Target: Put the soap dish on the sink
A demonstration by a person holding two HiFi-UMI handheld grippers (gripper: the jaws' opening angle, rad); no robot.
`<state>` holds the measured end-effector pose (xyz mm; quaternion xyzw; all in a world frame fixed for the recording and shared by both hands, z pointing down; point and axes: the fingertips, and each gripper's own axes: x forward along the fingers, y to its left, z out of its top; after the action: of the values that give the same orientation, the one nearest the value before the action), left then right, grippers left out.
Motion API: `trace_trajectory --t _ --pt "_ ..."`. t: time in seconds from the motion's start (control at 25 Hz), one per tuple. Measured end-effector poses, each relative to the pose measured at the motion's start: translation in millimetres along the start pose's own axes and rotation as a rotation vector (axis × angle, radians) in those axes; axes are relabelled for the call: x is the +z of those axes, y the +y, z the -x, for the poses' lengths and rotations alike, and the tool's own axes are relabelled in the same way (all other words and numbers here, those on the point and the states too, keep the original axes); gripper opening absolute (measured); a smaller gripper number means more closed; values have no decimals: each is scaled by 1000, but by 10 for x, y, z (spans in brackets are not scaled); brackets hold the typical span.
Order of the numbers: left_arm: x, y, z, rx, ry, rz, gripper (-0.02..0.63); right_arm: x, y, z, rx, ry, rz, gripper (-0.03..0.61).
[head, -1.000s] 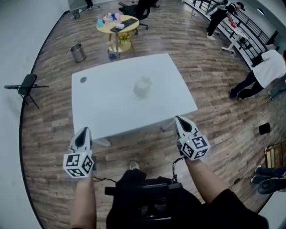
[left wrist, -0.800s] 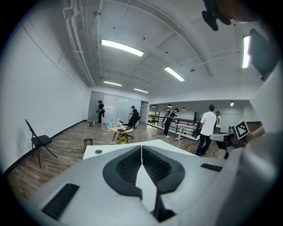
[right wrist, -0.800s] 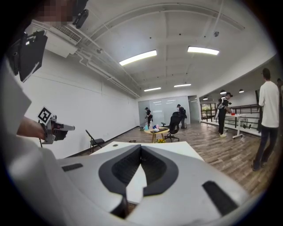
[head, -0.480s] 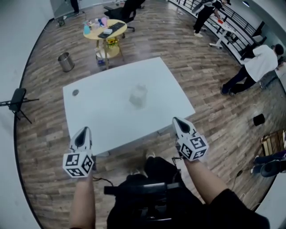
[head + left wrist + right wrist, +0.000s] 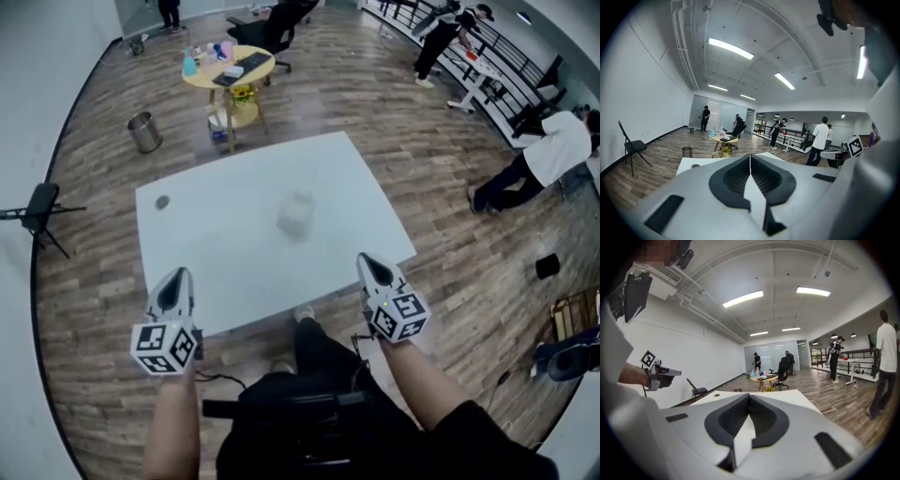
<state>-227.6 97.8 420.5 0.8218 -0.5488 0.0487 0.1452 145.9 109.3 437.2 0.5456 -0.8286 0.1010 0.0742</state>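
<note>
Status: task not begun. Left gripper [image 5: 176,278] has its jaws together with nothing between them; right gripper [image 5: 367,264] is likewise closed and empty. Both are held at the near edge of the white table [image 5: 206,272], pointing across it. Only candidate for the soap dish: a pale object [image 5: 296,215] on the table top, ahead of both grippers, well apart from either, somewhat closer to the right one. Identity uncertain. No sink in any view. Remaining: reach, grasp, carry, place, i.e. all of it
</note>
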Motion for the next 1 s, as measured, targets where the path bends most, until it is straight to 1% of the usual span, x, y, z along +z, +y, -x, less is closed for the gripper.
trace_trajectory --t 0.2,0.44,0.6,0.8,1.0 --pt "-16 88 -216 30 23 5 9 21 -153 -371 23 6 -16 3" --pt "-28 83 -722 44 63 1 9 -42 -489 -761 37 48 -32 3" --pt "95 102 -1165 69 52 -4 9 -109 -721 -1108 54 91 -55 3" --pt "230 68 -1621 86 67 -7 9 -18 -990 -1485 95 103 -48 3" --pt "450 27 -1978 132 58 -26 9 39 -1386 -1845 129 117 -54 3"
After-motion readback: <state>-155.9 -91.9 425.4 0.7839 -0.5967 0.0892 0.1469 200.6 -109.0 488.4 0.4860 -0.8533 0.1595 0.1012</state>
